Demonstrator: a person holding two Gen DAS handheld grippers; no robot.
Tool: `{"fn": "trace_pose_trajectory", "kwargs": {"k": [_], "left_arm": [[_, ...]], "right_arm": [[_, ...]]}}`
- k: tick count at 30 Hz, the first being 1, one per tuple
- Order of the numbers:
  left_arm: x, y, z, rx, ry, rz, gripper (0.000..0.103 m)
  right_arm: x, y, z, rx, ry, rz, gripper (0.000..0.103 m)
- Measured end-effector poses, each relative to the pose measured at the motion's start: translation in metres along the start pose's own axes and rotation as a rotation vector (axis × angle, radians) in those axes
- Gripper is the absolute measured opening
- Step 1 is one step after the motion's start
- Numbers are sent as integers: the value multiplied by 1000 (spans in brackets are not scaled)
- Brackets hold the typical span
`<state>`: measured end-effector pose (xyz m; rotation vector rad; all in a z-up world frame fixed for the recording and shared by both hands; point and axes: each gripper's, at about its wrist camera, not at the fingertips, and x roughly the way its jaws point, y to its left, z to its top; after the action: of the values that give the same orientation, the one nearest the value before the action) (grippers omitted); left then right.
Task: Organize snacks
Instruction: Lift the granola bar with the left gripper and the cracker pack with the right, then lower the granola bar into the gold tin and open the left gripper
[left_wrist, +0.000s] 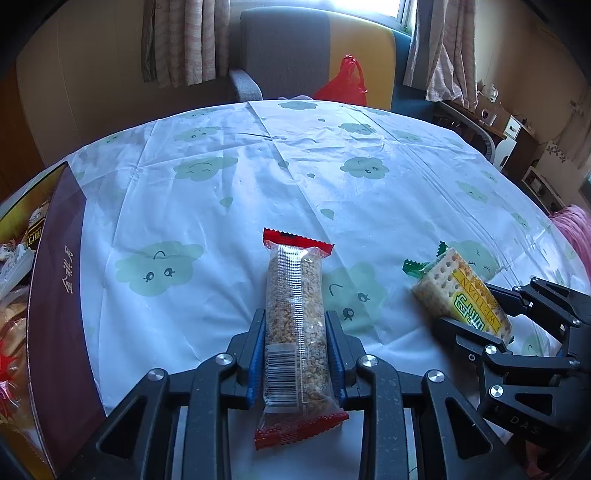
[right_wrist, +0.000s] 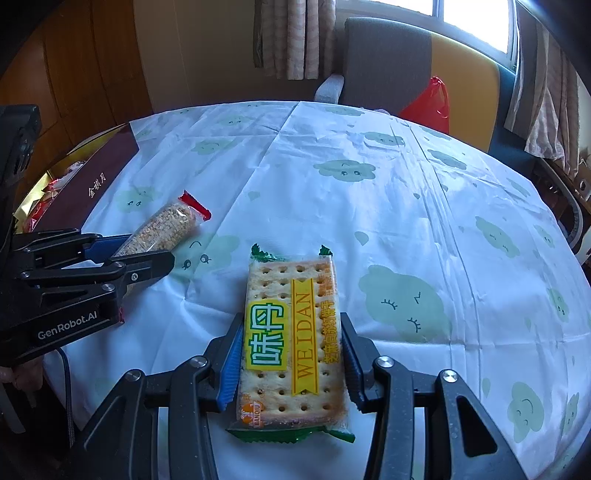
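Note:
My left gripper (left_wrist: 295, 317) is shut on a clear grain bar packet with red ends (left_wrist: 295, 317), held just above the table; it also shows in the right wrist view (right_wrist: 162, 229). My right gripper (right_wrist: 291, 325) is shut on a Weidan cracker packet with green ends (right_wrist: 295, 332), also seen in the left wrist view (left_wrist: 458, 291). The two grippers are side by side, left gripper (right_wrist: 147, 258) to the left of the right gripper (left_wrist: 476, 314). A dark maroon snack box (left_wrist: 55, 295) stands at the table's left edge, with several snacks inside; it also shows in the right wrist view (right_wrist: 92, 177).
The table wears a white cloth with green cloud faces (left_wrist: 295, 166). A grey and yellow chair (left_wrist: 288, 48) with a red plastic bag (left_wrist: 345, 83) stands behind the far edge. Shelves and clutter (left_wrist: 517, 129) are at the right.

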<state>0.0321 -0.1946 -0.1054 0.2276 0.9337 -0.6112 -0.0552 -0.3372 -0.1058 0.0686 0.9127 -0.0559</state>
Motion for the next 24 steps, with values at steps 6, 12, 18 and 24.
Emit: {"fn": "trace_pose_trajectory", "kwargs": {"k": [6,12,18,24], "left_arm": [[-1,0,2,-6,8,1,29],[-5,-2,2,-3,18,-2,29],[-39,-6,7,15,-40,-10,29],[-91,6,17,-6,-131,-35,29]], "right_arm": [[-1,0,-1,0,-9,-3,48],[-1,1,-2,3,-17,-6,48],[-2,2,-2,6,-20,-8,48],[-1,2,-2,9,-19,-15,48]]}}
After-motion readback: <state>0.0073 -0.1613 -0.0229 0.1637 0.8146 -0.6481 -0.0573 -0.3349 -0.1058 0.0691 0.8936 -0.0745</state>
